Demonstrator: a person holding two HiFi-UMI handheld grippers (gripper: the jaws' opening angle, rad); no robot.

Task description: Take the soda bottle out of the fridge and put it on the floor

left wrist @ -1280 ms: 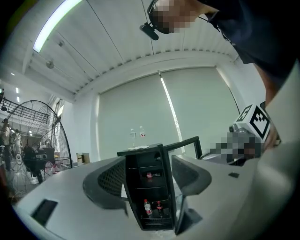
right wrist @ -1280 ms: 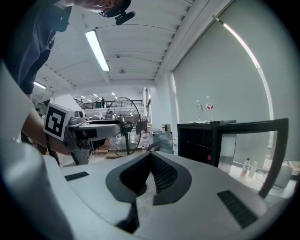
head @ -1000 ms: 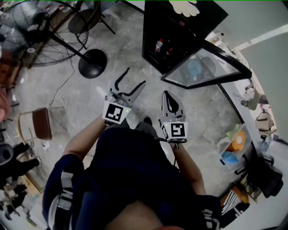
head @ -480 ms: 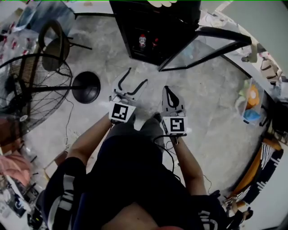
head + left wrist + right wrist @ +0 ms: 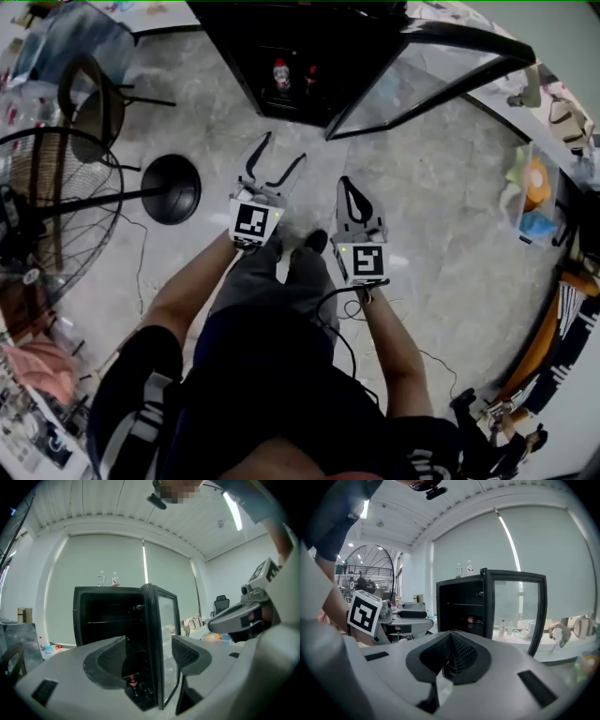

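Grey marbled stone floor, cluttered room, big black pedestal fan off to the person's left. Black mini fridge stands straight ahead, its glass-panelled door already swung open to the right.

Small dark soda bottle with red cap stands upright low inside the fridge. In the left gripper view it shows between the jaws but far behind them. It is untouched and well apart from both grippers.

Left gripper is held out toward the fridge, jaws spread wide, nothing in them. Right gripper is beside it, jaws pressed together with only a sliver of gap, empty.

Step looks like the approach, with no reach into the fridge yet. The next move probably calls for stepping closer and crouching, since the bottle sits low. The wide left jaws would then go in past the door frame, straddle the bottle's body and close. Dark interior, so alignment is a risk.
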